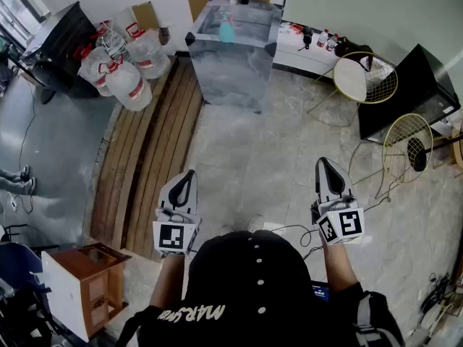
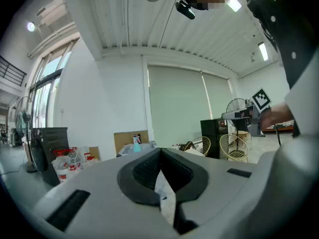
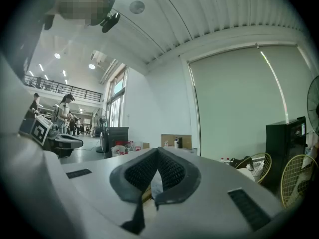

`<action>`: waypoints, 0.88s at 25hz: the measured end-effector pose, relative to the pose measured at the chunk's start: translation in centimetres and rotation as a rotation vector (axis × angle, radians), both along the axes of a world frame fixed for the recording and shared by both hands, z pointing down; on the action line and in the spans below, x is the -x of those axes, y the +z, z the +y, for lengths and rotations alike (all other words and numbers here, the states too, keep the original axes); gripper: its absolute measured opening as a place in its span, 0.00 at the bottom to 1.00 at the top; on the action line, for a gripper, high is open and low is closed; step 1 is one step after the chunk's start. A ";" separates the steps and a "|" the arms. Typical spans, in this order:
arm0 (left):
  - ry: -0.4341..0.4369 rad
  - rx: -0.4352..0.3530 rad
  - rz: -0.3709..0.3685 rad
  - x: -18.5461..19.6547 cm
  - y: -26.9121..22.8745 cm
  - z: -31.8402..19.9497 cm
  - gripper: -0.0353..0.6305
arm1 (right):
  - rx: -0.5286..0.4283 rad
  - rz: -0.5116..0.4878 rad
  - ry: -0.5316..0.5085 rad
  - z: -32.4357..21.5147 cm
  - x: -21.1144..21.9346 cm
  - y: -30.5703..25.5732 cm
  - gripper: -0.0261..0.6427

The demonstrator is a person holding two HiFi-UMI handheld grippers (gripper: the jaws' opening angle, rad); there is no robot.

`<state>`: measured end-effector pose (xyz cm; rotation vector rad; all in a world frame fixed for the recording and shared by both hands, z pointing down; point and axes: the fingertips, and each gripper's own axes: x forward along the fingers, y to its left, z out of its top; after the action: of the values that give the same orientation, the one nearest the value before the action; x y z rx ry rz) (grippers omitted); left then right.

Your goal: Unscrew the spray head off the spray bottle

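Task not started. Spray bottle [image 1: 226, 29] is seen on the steel table [image 1: 235, 71], well apart from both tongs. Left gripper [image 1: 188, 176] and right gripper [image 1: 323, 165] are held closed and empty. Approach, grip and unscrewing are all left.

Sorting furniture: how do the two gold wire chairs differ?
The far chair has a white seat pad; the near chair a black one. The far chair stands beside the black cabinet, the near chair in front of it. Both have round wire backs.
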<state>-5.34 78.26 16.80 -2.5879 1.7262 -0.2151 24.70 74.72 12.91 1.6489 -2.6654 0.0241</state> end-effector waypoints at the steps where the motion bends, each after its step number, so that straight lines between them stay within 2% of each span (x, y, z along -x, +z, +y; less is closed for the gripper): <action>1: -0.004 -0.001 0.004 0.0 -0.2 -0.1 0.09 | 0.000 0.000 -0.001 -0.1 0.0 0.0 0.06; 5: -0.004 -0.002 0.009 -0.5 -0.6 -0.3 0.09 | -0.002 -0.003 -0.008 -0.2 0.0 -0.1 0.06; 9: 0.012 -0.001 -0.021 -0.8 -0.2 -0.1 0.09 | -0.004 -0.002 -0.014 -0.2 0.0 -0.3 0.06; 15: -0.019 0.019 -0.009 -2.0 -0.4 -0.6 0.09 | -0.041 -0.036 -0.014 -0.6 -1.2 -0.7 0.06; 22: -0.066 0.017 -0.004 -4.2 -0.6 -0.8 0.09 | -0.020 -0.040 -0.044 -2.1 -3.4 0.4 0.06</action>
<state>-1.14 77.46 16.23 -2.5425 1.8185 -0.2368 28.13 72.65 13.26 1.6123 -2.7398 0.0304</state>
